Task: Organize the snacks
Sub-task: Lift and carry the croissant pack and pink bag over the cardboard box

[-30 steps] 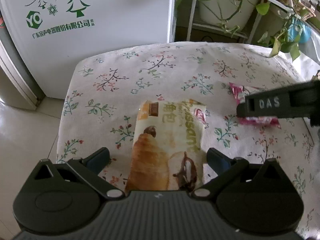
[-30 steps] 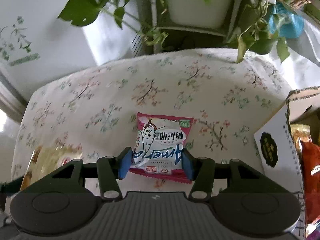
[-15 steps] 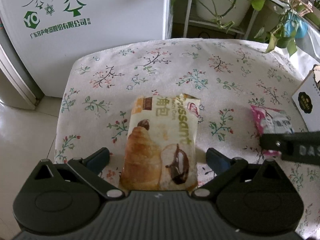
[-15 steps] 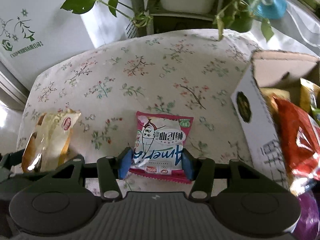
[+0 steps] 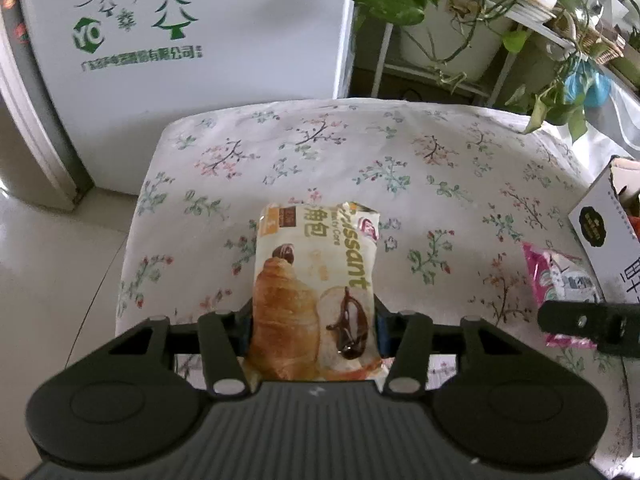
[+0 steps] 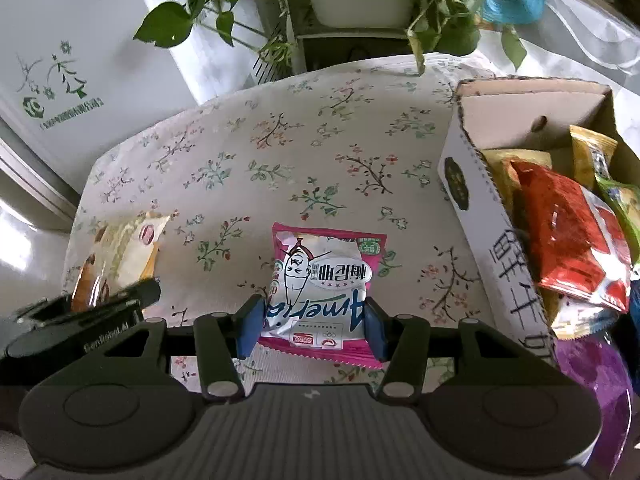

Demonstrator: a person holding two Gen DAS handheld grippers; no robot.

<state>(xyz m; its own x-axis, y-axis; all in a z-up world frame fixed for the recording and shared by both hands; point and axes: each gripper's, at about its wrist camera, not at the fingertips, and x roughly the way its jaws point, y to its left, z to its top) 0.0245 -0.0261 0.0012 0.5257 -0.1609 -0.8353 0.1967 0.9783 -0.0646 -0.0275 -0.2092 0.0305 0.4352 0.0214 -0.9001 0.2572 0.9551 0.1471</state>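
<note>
Floral-clothed surface (image 5: 360,152) carries both grips: left gripper (image 5: 314,330) has just closed its fingers on the cream croissant packet (image 5: 316,280), right gripper (image 6: 312,330) pinches the pink snack pouch (image 6: 324,284) beside the cardboard box (image 6: 476,216), and either slippery wrapper might slide free when lifted.

Cream-and-brown croissant packet (image 5: 314,292), pink-and-white snack packet (image 6: 324,292), white floral-sprigged tablecloth (image 6: 248,168), red packet (image 6: 572,236) in box.

Two tabletop snack packets (image 6: 324,280), one box (image 6: 480,216), perhaps six inside

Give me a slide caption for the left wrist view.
Left claw shut on croissant pack over flowered tablecloth.
</note>
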